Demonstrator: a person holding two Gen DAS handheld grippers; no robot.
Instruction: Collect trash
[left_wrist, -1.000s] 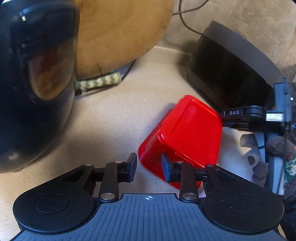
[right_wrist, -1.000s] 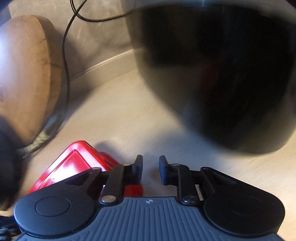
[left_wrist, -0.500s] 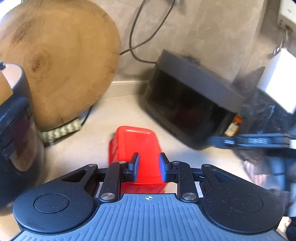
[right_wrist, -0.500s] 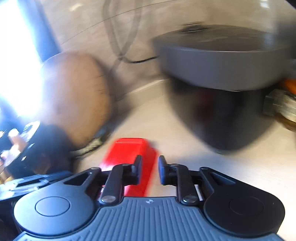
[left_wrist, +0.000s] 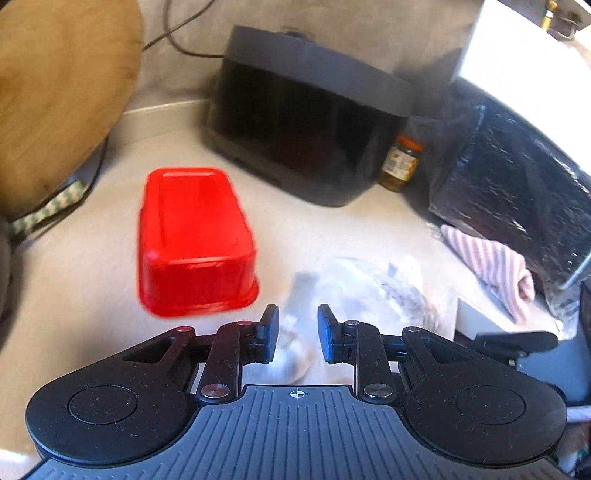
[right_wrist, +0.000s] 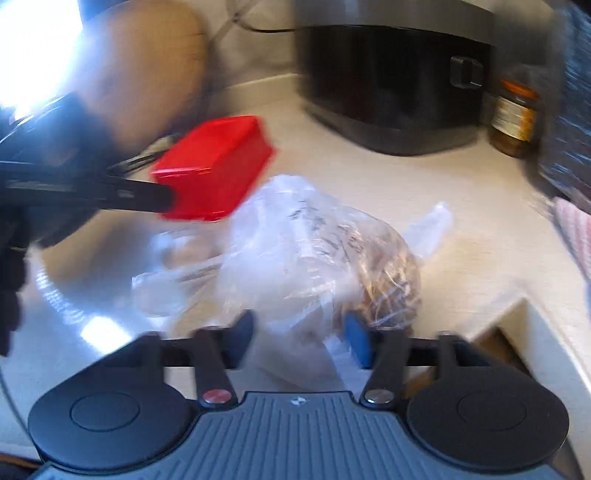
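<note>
— What's in front of your hand-held grippers?

— A clear plastic bag (right_wrist: 317, 254) of trash lies crumpled on the tabletop (left_wrist: 332, 229). It sits just ahead of my right hand-held gripper (right_wrist: 301, 334), and its near folds reach in between the jaws. Those jaws are closing, but the pads don't press on the plastic yet.

— And the left one?

— My left hand-held gripper (left_wrist: 297, 338) is released, jaws partly apart, nothing gripped. The same bag shows blurred just beyond its tips. A red tub (left_wrist: 194, 240) stands upside down ahead and to its left, apart from the bag as far as I can tell.

— Anything else nearby?

— A black appliance (left_wrist: 310, 133) stands far ahead by the wall, a jar (left_wrist: 400, 164) just to its right. A striped cloth (left_wrist: 491, 264) lies off to the right, and a wooden board (left_wrist: 62, 92) leans at far left.
</note>
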